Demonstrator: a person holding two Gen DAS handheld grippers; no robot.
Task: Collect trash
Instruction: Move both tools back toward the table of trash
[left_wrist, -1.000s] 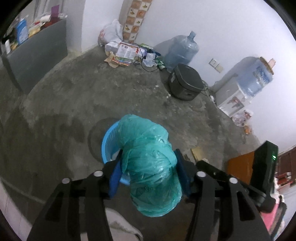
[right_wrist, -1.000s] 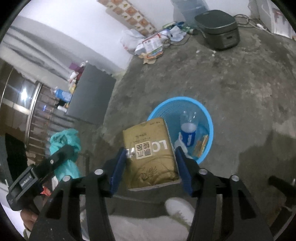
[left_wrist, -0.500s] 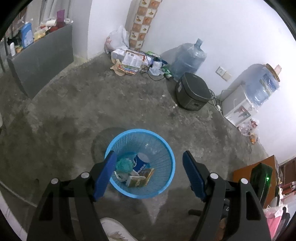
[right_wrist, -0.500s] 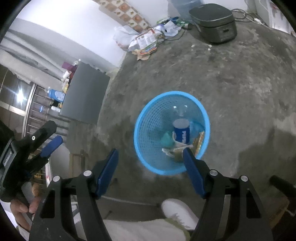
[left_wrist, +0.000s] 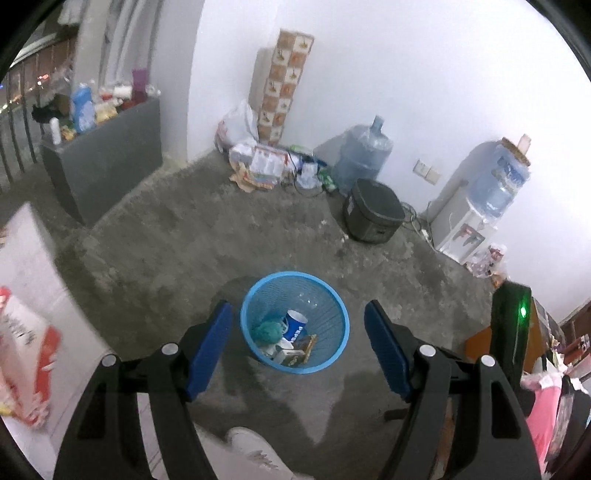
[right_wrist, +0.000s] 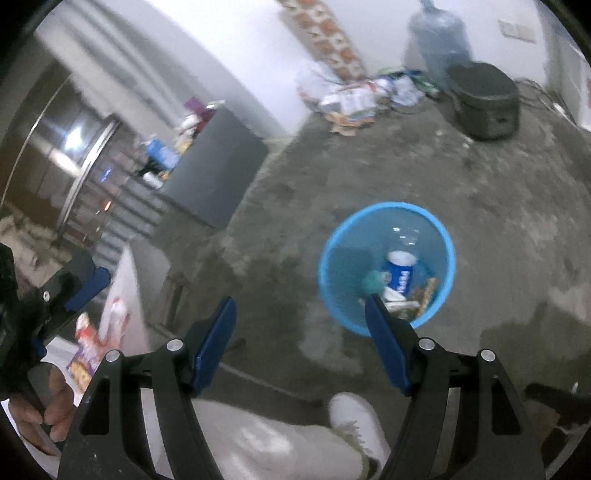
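Right now your left hand-held gripper (left_wrist: 297, 332) hangs above the concrete floor (left_wrist: 184, 240) with its blue pads spread wide and nothing between them; through the gap you look straight down into the blue mesh basket (left_wrist: 334, 350). Your right hand-held gripper (right_wrist: 300, 334) is equally wide and empty, and from its blurred view the basket (right_wrist: 332, 258) sits ahead and to the right, partly behind the right pad. Inside the basket lie the green plastic bag (left_wrist: 266, 331), bunched against the left wall, a blue Pepsi bottle (left_wrist: 295, 326) leaning beside it, and a gold-brown carton (left_wrist: 295, 356) at the bottom with other scraps. Against the far wall you have a dark rice cooker (left_wrist: 373, 210), a water jug (left_wrist: 364, 155) and a pile of papers (left_wrist: 258, 166). Your white shoe (left_wrist: 251, 448) shows just below the basket.
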